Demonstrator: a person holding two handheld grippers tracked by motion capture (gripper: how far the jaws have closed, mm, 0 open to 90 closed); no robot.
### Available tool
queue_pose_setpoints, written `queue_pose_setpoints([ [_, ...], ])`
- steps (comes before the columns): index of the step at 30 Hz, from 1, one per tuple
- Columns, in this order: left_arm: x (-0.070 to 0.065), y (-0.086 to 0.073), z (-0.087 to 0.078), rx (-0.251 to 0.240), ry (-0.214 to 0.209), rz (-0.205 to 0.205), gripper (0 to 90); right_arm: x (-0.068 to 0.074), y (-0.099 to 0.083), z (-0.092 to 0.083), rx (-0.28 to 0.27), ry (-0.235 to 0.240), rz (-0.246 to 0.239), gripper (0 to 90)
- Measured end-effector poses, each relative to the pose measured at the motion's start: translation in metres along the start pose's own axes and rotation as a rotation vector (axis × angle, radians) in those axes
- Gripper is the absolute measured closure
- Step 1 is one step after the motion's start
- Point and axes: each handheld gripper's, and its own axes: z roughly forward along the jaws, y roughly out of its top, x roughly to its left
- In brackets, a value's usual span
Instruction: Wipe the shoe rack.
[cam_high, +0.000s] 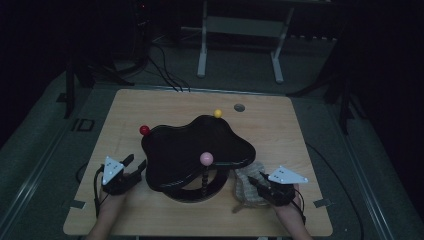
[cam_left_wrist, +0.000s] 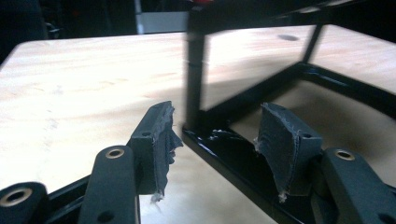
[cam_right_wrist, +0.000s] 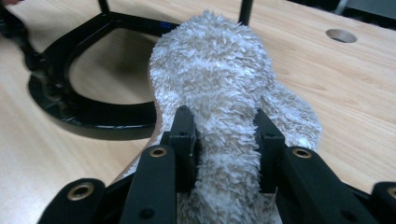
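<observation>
The fluffy cloth lies on the wooden table at about four o'clock from the black stand, just beside the stand's ring base. In the right gripper view its long axis runs straight away from the jaws, the far rounded end pointing to twelve o'clock. The right gripper pinches the cloth's near end, the pile bulging between narrow-set jaws. The left gripper, at eight o'clock from the stand, has its jaws apart, pressing on nothing, a black post of the stand rising just beyond them. Pink, red and yellow balls sit around the stand's top.
</observation>
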Motion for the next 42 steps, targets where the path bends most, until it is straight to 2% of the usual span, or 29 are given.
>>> queue_pose_setpoints([
  [2,0.007,0.003,0.012,0.013,0.011,0.007,44.4,0.005,0.001,-0.003,-0.007,0.012,-0.012,68.0],
  [3,0.01,0.004,0.018,0.007,0.004,-0.003,44.5,0.008,0.002,-0.006,-0.012,0.021,-0.019,68.0],
  [5,0.015,0.007,0.031,0.03,0.001,0.008,44.2,0.015,0.004,-0.011,-0.027,0.038,-0.03,68.0],
  [8,0.018,0.009,0.043,0.019,-0.02,-0.017,42.4,0.026,0.011,-0.021,-0.061,0.096,-0.023,68.0],
  [10,0.018,0.011,0.051,0.017,-0.031,-0.009,42.4,0.038,0.019,-0.028,-0.09,0.131,-0.05,68.0],
  [13,0.017,0.013,0.062,0.01,-0.053,-0.007,42.8,0.058,0.034,-0.037,-0.15,0.209,-0.094,67.7],
  [15,0.014,0.015,0.068,0.01,-0.064,-0.003,46.0,0.071,0.045,-0.039,-0.187,0.257,-0.124,67.6],
  [16,0.013,0.016,0.071,0.004,-0.072,-0.001,49.1,0.077,0.049,-0.039,-0.204,0.264,-0.144,67.5],
  [17,0.011,0.018,0.073,0.003,-0.068,0.01,51.0,0.083,0.054,-0.038,-0.213,0.264,-0.164,67.5],
  [18,0.01,0.019,0.073,-0.001,-0.073,0.009,58.2,0.087,0.059,-0.034,-0.225,0.253,-0.188,67.4],
  [20,0.009,0.02,0.074,-0.001,-0.06,0.008,63.3,0.091,0.065,-0.027,-0.232,0.238,-0.207,66.9],
  [21,0.01,0.02,0.074,-0.002,-0.05,-0.004,68.8,0.093,0.068,-0.023,-0.232,0.217,-0.214,66.0],
  [22,0.012,0.019,0.073,-0.006,-0.06,-0.016,72.6,0.094,0.07,-0.018,-0.231,0.208,-0.213,63.8],
  [23,0.012,0.019,0.072,-0.008,-0.058,-0.014,72.6,0.095,0.071,-0.014,-0.231,0.21,-0.198,60.0],
  [26,0.01,0.018,0.069,-0.002,-0.061,0.007,73.1,0.102,0.074,-0.003,-0.218,0.205,-0.174,50.2],
  [27,0.008,0.018,0.068,-0.001,-0.058,0.025,73.4,0.103,0.073,0.001,-0.215,0.193,-0.162,47.6],
  [29,0.007,0.018,0.066,0.005,-0.075,0.032,73.9,0.104,0.072,0.009,-0.211,0.166,-0.131,45.7],
  [32,0.004,0.017,0.06,0.014,-0.085,0.049,74.2,0.102,0.073,0.016,-0.216,0.159,-0.113,45.8],
  [34,0.003,0.016,0.057,0.015,-0.087,0.055,74.3,0.1,0.074,0.016,-0.219,0.147,-0.116,51.6],
  [35,0.003,0.016,0.057,0.015,-0.087,0.055,74.3,0.1,0.074,0.016,-0.219,0.147,-0.116,51.6],
  [37,0.001,0.013,0.05,0.014,-0.107,0.064,74.4,0.095,0.071,0.014,-0.227,0.109,-0.126,57.8],
  [39,-0.002,0.011,0.046,0.012,-0.128,0.066,74.3,0.089,0.07,0.012,-0.226,0.105,-0.126,58.9],
  [41,-0.004,0.009,0.043,0.013,-0.154,0.073,74.3,0.081,0.069,0.01,-0.223,0.077,-0.12,59.5],
  [42,-0.004,0.009,0.043,0.013,-0.154,0.073,74.3,0.081,0.069,0.01,-0.223,0.077,-0.12,59.5],
])
